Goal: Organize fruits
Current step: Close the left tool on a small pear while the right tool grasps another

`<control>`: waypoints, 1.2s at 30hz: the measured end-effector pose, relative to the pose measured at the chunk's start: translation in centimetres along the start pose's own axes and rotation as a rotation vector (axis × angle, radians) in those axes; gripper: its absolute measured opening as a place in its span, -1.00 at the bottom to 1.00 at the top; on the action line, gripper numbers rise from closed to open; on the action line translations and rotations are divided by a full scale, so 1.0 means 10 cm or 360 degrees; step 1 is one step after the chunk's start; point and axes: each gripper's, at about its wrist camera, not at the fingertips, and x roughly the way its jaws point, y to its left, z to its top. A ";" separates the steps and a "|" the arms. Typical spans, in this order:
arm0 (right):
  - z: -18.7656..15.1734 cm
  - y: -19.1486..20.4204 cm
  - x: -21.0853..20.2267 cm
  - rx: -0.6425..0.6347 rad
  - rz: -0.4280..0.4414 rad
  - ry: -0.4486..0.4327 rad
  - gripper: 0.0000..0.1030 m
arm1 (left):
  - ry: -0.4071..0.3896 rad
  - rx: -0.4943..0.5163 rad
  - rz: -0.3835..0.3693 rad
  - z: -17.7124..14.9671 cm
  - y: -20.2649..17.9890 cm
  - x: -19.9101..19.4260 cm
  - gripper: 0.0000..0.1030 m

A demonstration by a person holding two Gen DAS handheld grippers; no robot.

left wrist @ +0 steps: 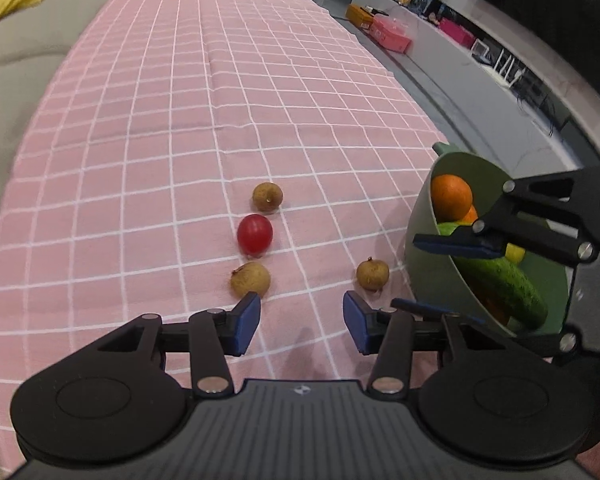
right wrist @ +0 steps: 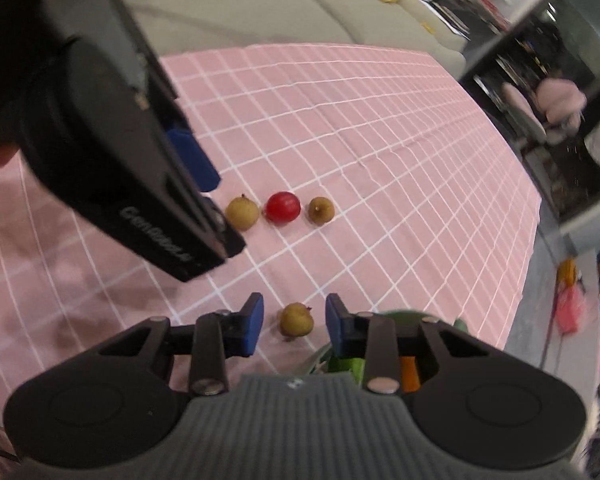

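On the left of the left wrist view lies a pale sofa with something yellow on it, beside the pink checked tablecloth. The left gripper hovers low over the cloth with its blue pads spread wide and nothing between them. Just ahead of its left pad sits a brown longan, then a red cherry tomato and a second longan in a short line running away from the camera, each close to the next. A third longan lies alone just beyond the right pad, near the foot of a green bowl. The bowl holds an orange, a cucumber and a bit of something yellow (too hidden to name). The right gripper reaches across the bowl's rim from the right, jaws parted and empty.

In the right wrist view the left gripper's body fills the left side; raised lettering on its casing is blurred and I cannot read it. To its right run longan, tomato, longan. The right gripper is open, and the lone longan lies on the cloth in line with the gap between its pads, not gripped. A small logo mark shows on each gripper's ribbed grey housing, without legible text.
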 end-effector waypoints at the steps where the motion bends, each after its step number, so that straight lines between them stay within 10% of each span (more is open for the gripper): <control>1: 0.00 0.01 0.04 -0.0047 -0.0004 0.0018 -0.43 | 0.0003 -0.0011 0.0002 0.00 0.02 0.03 0.09; 36: -0.03 0.09 0.57 -0.0657 0.0146 0.0228 -0.66 | 0.0052 -0.0217 -0.0003 0.09 0.35 0.39 -0.42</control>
